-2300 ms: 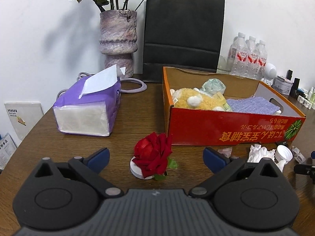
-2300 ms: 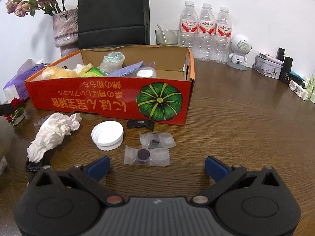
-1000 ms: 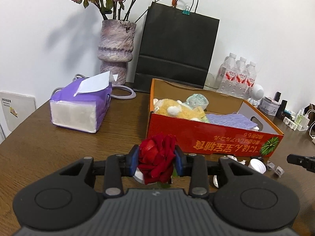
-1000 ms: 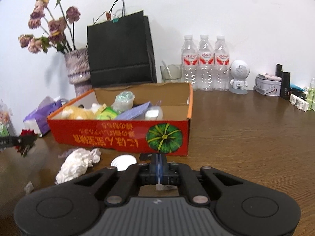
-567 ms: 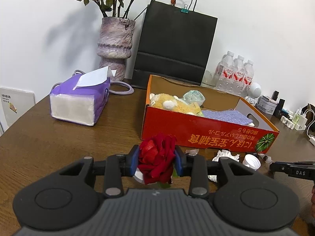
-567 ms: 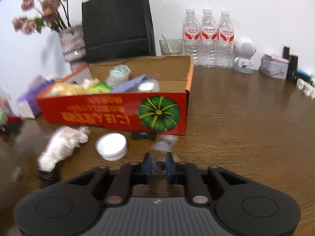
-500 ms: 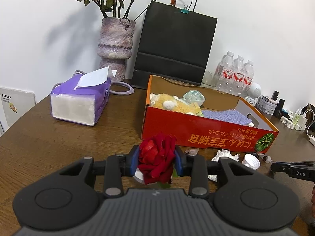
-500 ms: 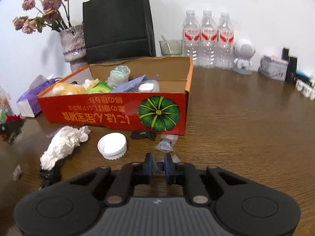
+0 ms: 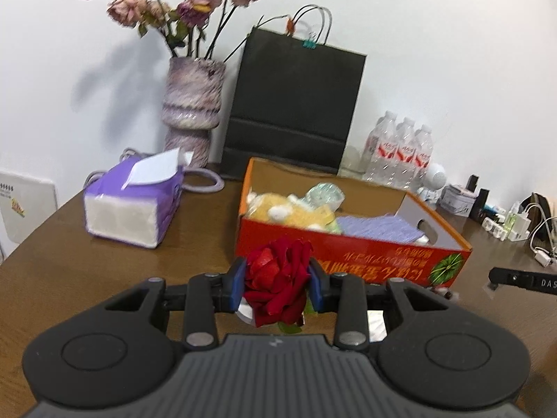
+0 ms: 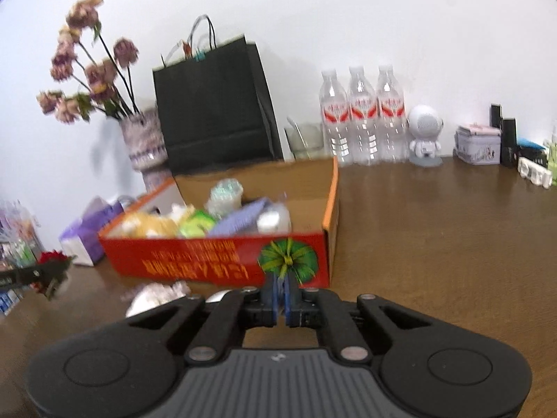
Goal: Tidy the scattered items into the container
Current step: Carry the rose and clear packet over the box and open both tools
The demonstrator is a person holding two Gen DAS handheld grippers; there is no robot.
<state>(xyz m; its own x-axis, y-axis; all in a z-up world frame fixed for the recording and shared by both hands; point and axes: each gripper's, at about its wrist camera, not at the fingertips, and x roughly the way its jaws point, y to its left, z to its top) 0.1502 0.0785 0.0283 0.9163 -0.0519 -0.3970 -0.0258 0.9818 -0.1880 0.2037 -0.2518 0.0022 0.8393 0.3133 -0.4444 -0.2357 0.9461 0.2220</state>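
Red cardboard box (image 9: 351, 254) already holds several items while we carry a red fabric rose (image 9: 276, 287) pinched in the left hand-held gripper (image 9: 276, 287), the right hand-held gripper (image 10: 281, 294) pressed together on something we cannot make out, and a crumpled white tissue (image 10: 153, 294) waits on the desk (image 10: 435, 230).

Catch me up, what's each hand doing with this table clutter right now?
A person is tidying loose items into the red box. The left claw is clamped on a red rose, held just in front of the box. The right claw is shut near the box; whether it grips anything isn't clear.

Glossy wood table (image 10: 435, 230), cardboard box (image 9: 348, 254)
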